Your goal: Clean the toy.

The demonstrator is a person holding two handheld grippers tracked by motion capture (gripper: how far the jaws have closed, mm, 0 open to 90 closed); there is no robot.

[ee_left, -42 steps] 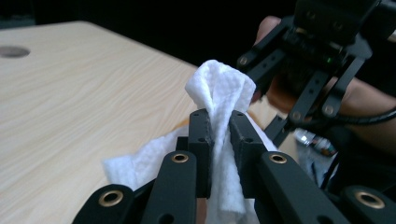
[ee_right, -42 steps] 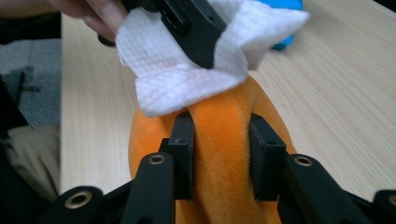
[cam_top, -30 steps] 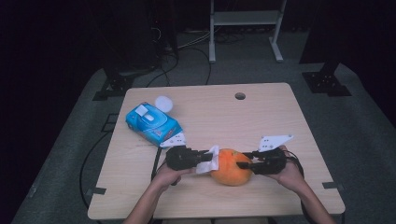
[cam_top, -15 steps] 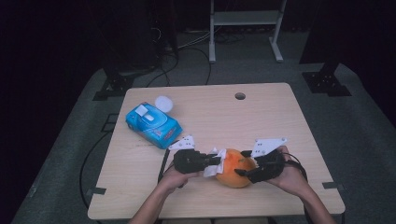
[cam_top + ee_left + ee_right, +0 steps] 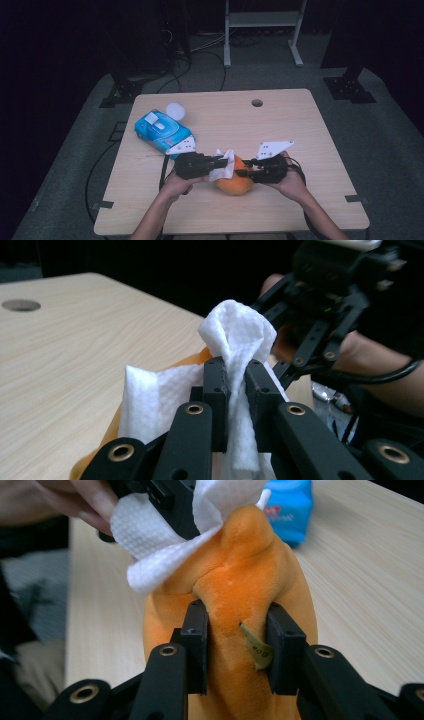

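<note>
Orange plush toy (image 5: 234,181) at lower centre of the high view; right gripper (image 5: 239,630) clamped on its fold, left gripper (image 5: 235,385) pinching white wipe (image 5: 235,330) against it; judged: hold toy firm, wipe lightly.

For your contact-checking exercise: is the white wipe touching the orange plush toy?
Touching. The right gripper view shows the white wipe draped directly on the orange plush toy.

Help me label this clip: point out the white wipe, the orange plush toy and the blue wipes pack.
white wipe (image 5: 235,332), left gripper view, bunched top above jaws
orange plush toy (image 5: 245,575), right gripper view, upper body
blue wipes pack (image 5: 161,130), high view, top face
</note>
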